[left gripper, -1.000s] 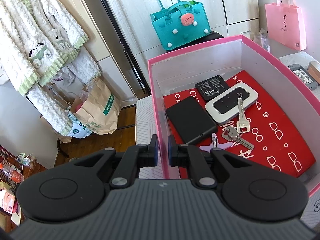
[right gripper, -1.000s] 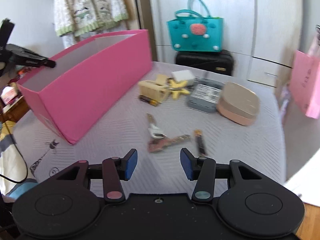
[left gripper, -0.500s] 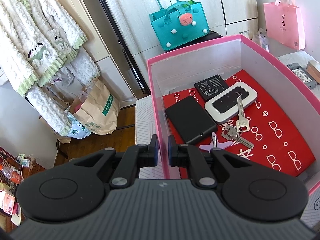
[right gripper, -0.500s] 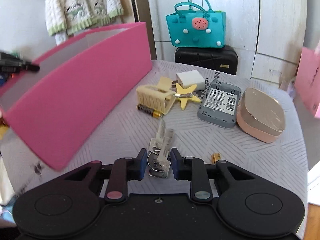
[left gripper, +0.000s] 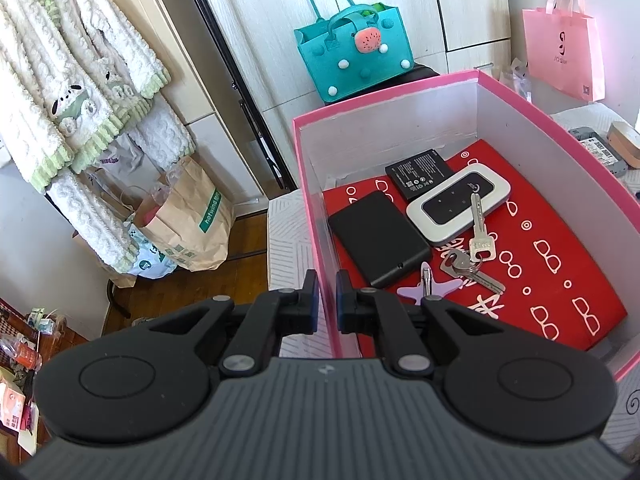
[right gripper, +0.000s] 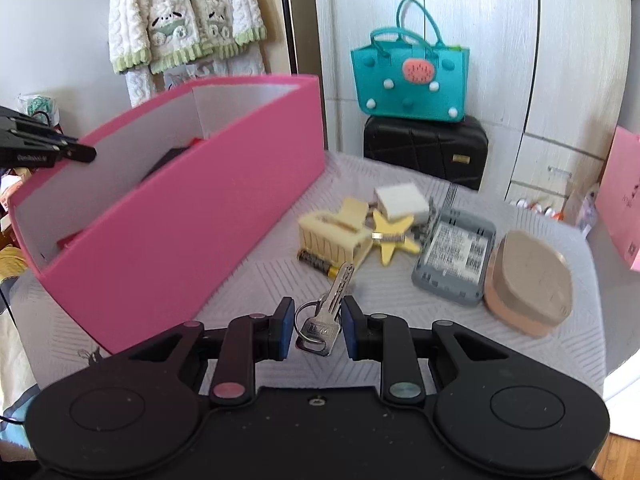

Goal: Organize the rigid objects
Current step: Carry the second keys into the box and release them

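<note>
A pale quilted bedspread [right gripper: 256, 272] is serving as the work surface, and above it the right gripper [right gripper: 316, 330] is pinching a bunch of keys [right gripper: 324, 318] by the flat head, the blade pointing away and the ring hanging loose at one side. The pink box [right gripper: 180, 236] is standing just left of the keys, and the left gripper [left gripper: 326, 300] is clamping its near wall between nearly closed jaws. The hold on the keys looks slight: the ring could swing and pull the head out, or the bunch could catch the box's rim in crossing. Right of the box, a cream clip [right gripper: 332, 236], a battery [right gripper: 318, 264], a yellow star [right gripper: 390, 236], a grey device [right gripper: 456, 254] and a tan case [right gripper: 528, 280] are waiting. Behind the box, a teal bag [right gripper: 410, 80] is sitting on a black suitcase [right gripper: 424, 148] against white wardrobes.
</note>
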`<state>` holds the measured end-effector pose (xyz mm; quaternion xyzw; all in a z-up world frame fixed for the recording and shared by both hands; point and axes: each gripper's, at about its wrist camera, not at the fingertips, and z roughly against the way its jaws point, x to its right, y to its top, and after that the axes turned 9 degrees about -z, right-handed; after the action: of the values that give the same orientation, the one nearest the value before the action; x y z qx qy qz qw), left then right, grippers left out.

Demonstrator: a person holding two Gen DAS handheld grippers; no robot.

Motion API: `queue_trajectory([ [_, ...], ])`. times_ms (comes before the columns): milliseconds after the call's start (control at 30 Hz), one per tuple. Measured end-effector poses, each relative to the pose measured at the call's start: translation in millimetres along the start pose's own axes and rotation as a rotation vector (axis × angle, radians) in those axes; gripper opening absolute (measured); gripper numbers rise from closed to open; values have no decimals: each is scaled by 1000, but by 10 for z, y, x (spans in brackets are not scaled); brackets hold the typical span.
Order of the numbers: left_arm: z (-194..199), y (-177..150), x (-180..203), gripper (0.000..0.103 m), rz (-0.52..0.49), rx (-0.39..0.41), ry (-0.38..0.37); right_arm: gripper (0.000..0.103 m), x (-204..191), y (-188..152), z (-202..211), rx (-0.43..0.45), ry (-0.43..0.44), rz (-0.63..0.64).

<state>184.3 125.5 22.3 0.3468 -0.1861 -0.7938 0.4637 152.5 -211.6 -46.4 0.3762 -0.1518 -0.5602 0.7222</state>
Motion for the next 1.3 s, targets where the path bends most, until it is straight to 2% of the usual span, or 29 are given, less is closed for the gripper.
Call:
queue_trajectory([
  [233,-28,17,-7,7,1,-4,0,29,-199,275,211,55,17,51],
  [533,-73,28,-51,7,3,-1,-11,29,-520,738,511,183,40,110],
  [767,-85,21,-44,7,12,11,-19,29,-851,973,571,241,112,140],
  [1000,-89,-18,-67,7,34,31,-27,29,-1138,1056,313,212,199,162],
  [1300,-126,-19,-86,7,63,28,-41,29,-1243,1092,-333,62,272,104],
])
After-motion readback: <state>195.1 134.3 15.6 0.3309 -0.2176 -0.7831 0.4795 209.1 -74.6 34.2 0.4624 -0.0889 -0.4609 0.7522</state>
